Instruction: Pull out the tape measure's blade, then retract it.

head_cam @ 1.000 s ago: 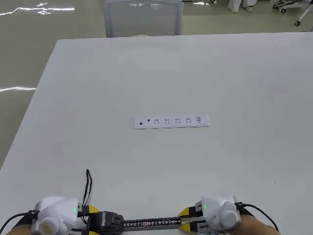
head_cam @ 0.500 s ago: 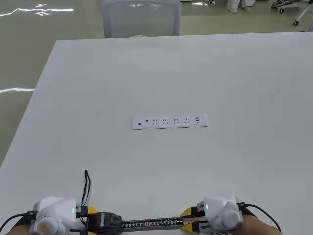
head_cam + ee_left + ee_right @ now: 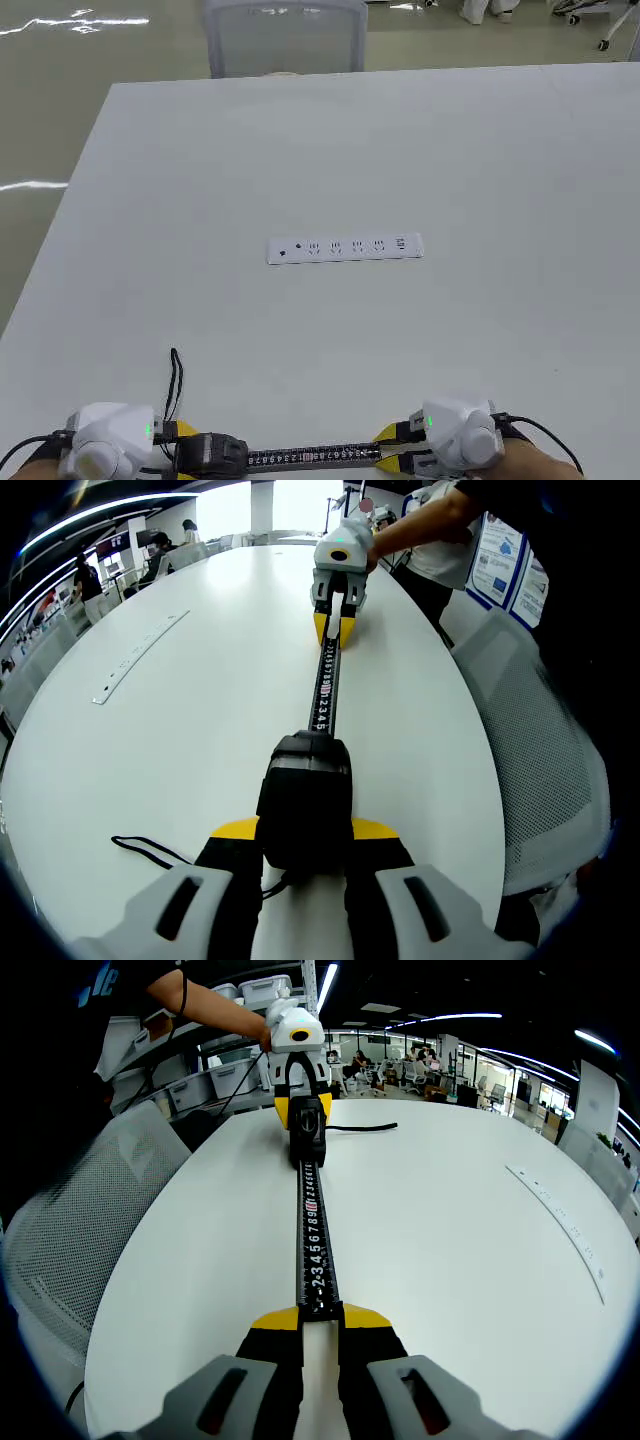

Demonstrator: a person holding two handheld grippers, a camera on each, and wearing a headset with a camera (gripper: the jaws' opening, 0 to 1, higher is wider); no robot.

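A black tape measure case (image 3: pixel 304 798) lies at the near table edge, with my left gripper (image 3: pixel 304 832) shut on it. It also shows as the tape measure case (image 3: pixel 212 455) in the head view and as the tape measure case (image 3: pixel 308 1126) far off in the right gripper view. Its dark numbered blade (image 3: pixel 312 457) stretches rightward just above the table. My right gripper (image 3: pixel 320 1318) is shut on the blade's tip, and the blade (image 3: pixel 314 1238) runs straight away from it. The right gripper (image 3: pixel 392 452) sits at the bottom right, the left gripper (image 3: pixel 180 448) at the bottom left.
A white power strip (image 3: pixel 344 248) lies flat in the middle of the white table (image 3: pixel 400 150). A thin black wrist cord (image 3: pixel 176 385) trails from the case. A grey mesh chair (image 3: pixel 285 35) stands beyond the far edge. The near table edge is right under the grippers.
The blade has lengthened slightly as the right gripper drew a little further right. The head camera has also shifted a bit.
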